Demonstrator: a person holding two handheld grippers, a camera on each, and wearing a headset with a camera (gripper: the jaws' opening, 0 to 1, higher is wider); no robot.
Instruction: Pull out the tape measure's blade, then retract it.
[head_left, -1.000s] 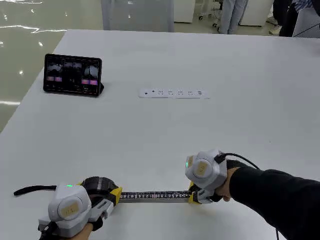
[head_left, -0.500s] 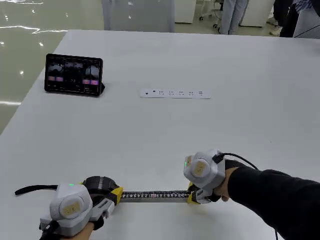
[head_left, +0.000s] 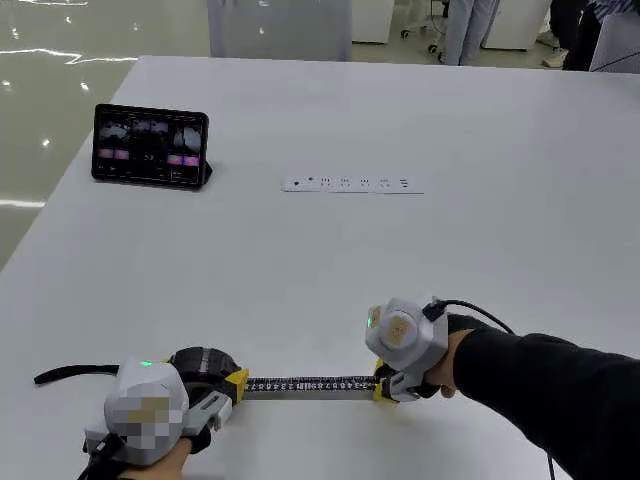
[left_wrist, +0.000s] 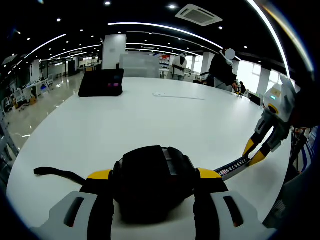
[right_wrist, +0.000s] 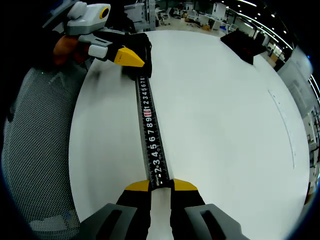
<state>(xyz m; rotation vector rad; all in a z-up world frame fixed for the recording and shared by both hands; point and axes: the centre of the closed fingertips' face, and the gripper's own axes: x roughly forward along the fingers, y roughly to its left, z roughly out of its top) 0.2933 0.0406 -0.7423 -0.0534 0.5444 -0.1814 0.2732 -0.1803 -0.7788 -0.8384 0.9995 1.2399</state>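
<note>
While the left gripper (left_wrist: 154, 174) clamps the black tape measure case (head_left: 200, 368) between its widely parted jaws near the white table's (head_left: 400, 120) front edge, the right gripper (right_wrist: 160, 186) pinches the blade (right_wrist: 146, 117) tip, jaws nearly closed. The blade lies drawn out flat between them.

A: Where does the head view look from?
B: From high above the near edge, forward and down across the white bench (head_left: 320, 270).
A: The gripper views?
B: Low, close. The left gripper (left_wrist: 153, 174) one looks over the tape measure case (left_wrist: 150, 192) towards the right gripper (left_wrist: 253, 152); the right's faces back along the blade (right_wrist: 149, 130). All share that blade
</note>
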